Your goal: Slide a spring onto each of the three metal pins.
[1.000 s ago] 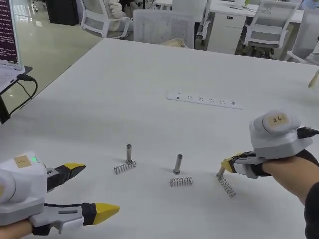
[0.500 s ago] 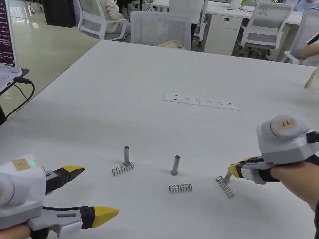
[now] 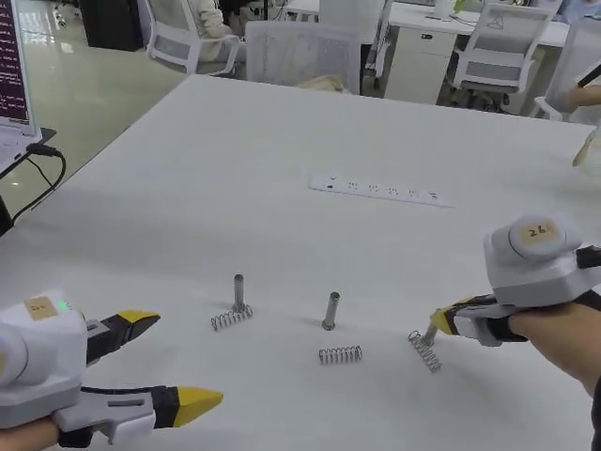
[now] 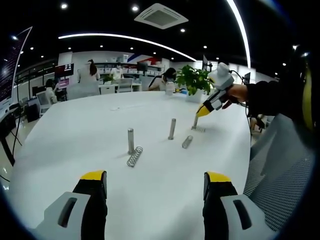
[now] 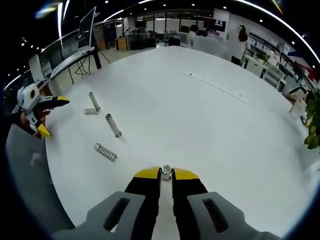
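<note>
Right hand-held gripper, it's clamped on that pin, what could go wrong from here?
1. The right hand-held gripper is shut on the pin near its top, so it may tip the pin or block a spring's way on.
2. The nearby spring lies loose by that pin's base; a nudge could roll it away.
3. The open left hand-held gripper faces the two freestanding pins; a sweep could topple them.

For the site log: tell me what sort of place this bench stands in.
Likely an open-plan office: swivel chairs behind the white table, a laptop to one side, a ceiling air vent overhead.
</note>
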A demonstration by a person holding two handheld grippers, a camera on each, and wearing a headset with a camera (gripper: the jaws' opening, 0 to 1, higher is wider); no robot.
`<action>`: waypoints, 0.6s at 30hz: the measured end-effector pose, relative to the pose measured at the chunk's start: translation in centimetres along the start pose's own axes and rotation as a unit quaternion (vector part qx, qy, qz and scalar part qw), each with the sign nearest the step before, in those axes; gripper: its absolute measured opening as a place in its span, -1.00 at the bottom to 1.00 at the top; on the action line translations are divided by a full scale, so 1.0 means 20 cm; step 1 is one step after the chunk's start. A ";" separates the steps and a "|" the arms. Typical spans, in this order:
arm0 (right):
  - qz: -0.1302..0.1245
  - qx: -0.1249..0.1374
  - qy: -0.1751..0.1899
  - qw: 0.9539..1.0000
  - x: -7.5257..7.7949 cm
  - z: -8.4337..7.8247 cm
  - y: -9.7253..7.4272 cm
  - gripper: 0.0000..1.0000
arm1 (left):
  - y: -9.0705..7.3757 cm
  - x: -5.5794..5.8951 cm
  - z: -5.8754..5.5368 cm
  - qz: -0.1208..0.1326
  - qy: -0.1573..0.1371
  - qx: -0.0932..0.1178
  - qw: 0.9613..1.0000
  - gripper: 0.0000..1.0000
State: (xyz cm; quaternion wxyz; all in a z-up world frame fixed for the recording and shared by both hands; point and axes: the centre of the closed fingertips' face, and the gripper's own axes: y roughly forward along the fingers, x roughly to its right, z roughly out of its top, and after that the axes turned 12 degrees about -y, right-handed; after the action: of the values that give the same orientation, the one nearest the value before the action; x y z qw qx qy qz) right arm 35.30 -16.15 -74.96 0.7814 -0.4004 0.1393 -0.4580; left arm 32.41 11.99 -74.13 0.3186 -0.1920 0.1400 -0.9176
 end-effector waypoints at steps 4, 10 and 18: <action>0.002 0.002 0.000 1.000 -0.01 0.00 0.00 -0.88 | 0.00 0.00 0.00 0.000 0.001 -0.001 1.000 0.52; 0.003 0.007 0.000 1.000 -0.01 0.01 -0.01 -0.81 | 0.00 0.00 -0.01 -0.001 0.000 -0.002 1.000 0.52; -0.002 0.015 -0.003 1.000 -0.01 0.02 -0.03 -0.75 | 0.00 0.00 -0.01 -0.001 0.000 -0.002 1.000 0.52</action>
State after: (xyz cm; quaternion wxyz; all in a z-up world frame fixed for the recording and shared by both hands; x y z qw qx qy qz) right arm 35.06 -15.90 -74.39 0.7867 -0.3904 0.1289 -0.4605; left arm 32.37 11.93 -74.24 0.3176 -0.1925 0.1417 -0.9176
